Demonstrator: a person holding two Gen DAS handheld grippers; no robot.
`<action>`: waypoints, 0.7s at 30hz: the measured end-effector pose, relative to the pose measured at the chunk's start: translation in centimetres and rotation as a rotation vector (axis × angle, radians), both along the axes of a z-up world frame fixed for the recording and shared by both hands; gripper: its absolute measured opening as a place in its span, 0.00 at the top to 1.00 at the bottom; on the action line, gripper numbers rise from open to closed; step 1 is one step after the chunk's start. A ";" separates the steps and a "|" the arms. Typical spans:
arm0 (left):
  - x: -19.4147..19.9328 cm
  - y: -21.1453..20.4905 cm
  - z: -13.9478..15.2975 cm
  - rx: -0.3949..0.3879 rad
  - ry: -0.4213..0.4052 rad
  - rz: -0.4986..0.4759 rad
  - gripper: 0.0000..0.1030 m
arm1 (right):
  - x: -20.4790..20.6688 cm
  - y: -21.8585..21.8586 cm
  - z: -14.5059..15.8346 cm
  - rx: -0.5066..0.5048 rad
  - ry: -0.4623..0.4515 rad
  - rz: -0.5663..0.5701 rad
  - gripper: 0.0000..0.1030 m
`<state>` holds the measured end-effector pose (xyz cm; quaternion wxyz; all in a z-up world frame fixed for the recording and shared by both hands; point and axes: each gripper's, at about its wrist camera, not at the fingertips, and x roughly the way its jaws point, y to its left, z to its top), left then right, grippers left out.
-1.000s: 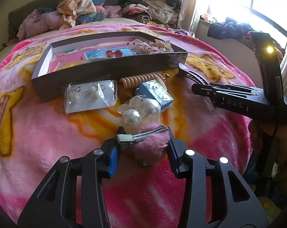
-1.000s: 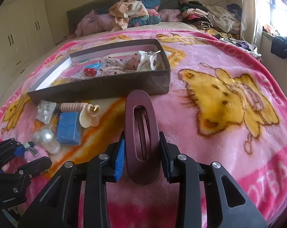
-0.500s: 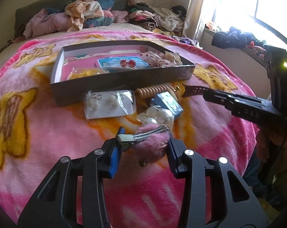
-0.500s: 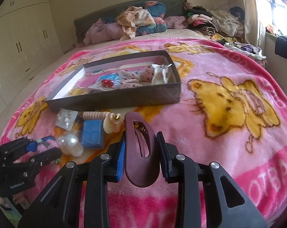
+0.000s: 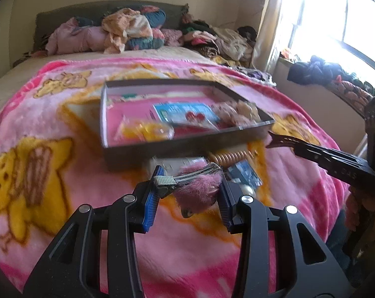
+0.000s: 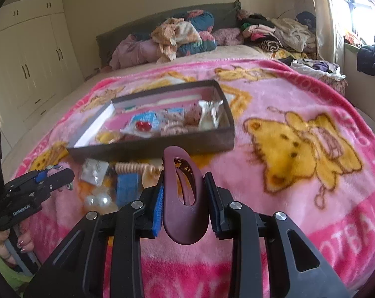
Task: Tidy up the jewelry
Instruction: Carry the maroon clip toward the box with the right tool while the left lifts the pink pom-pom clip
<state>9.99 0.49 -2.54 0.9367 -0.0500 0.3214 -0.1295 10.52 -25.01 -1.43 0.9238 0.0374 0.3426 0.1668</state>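
My left gripper is shut on a fluffy pink hair clip with a metal clasp, held above the blanket short of the box. My right gripper is shut on a maroon oval hair clip, also raised; it shows at the right of the left wrist view. The grey open box holds a blue earring card, a yellow item and patterned fabric pieces. Loose in front of it lie a peach spiral hair tie, a blue packet, pearl pieces and an earring bag.
A pink cartoon blanket covers the bed. Piled clothes lie at the headboard. A window and sill with clothes are on the right. Wardrobe doors stand at the left.
Both grippers have lifted and moved toward the box with their clips still held. The view now looks down into the box more steeply.
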 end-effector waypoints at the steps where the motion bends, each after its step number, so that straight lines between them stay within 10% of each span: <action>1: 0.3 0.2 0.3 -0.004 -0.008 0.007 0.68 | 0.0 0.0 0.2 0.000 -0.006 0.002 0.72; 21: 5.2 2.0 2.3 -0.023 -0.067 0.084 0.68 | 3.5 3.0 2.2 0.009 -0.040 0.049 0.72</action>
